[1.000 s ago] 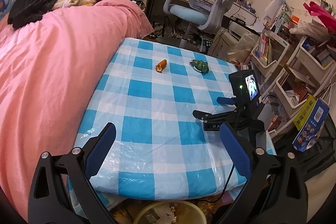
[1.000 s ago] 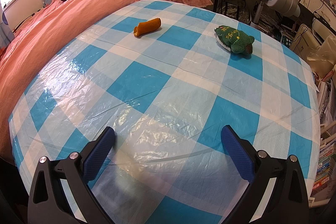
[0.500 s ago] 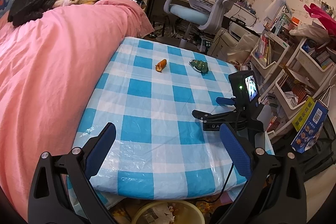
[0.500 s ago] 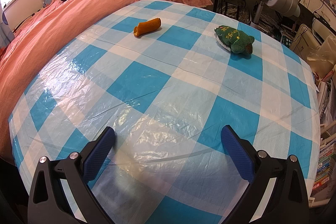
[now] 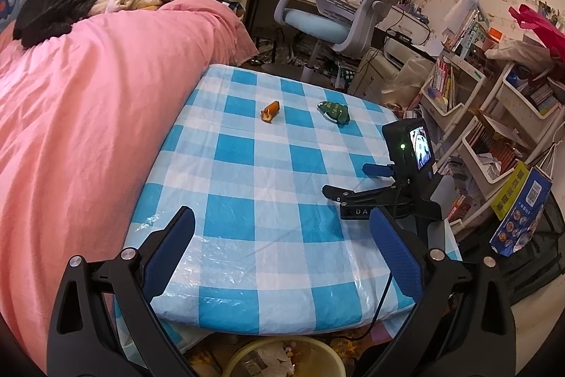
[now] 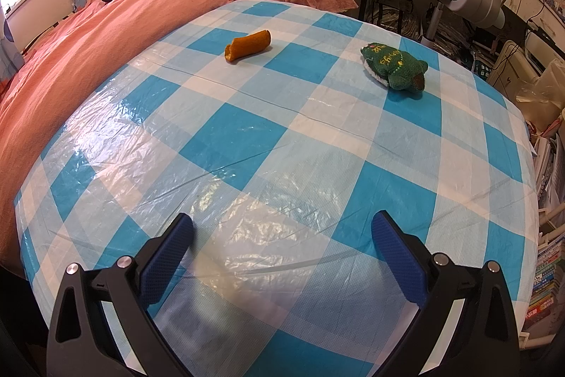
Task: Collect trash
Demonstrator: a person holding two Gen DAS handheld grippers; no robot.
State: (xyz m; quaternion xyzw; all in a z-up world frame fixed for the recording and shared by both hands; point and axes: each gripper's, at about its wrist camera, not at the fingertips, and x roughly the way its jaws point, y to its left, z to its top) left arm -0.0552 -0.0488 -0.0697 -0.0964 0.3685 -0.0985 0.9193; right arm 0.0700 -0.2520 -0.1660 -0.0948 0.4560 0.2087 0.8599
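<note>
Blue dimpled pads line both sets of jaws; left gripper [image 5: 282,235] and right gripper [image 6: 282,237] each stand wide apart with nothing between them, a ready stance for a pick not yet begun

Right gripper hovers low over the near part of the worktop [image 6: 247,129], aimed at the far end where the trash lies. Left gripper sits back off the near edge, higher, probably kept clear so the right has the lane

Cover on the worktop: thin glossy plastic sheet, blue-and-white check, wrinkled and throwing glare near the jaws; likely slippery and may ruck if a pad drags on it

Trash, both pieces at the far end, well apart from either gripper and apart from each other:
- orange roll [image 6: 248,45], short curled tube, matte, looks like peel or a stiff wrapper, one end ragged; lying flat, long axis across the view
- green toy [image 6: 393,66], small plush, fuzzy pile, yellow stitched lettering, white underside, brown tip; soft, will squash under a pinch

Yellow bin [image 5: 282,357] on the floor under the near edge, partly hidden, crumpled paper inside; placed as the drop point, judging by the task

Pink bed [image 5: 88,112] butts the worktop's left side; chair [image 5: 346,6] beyond the far end
</note>
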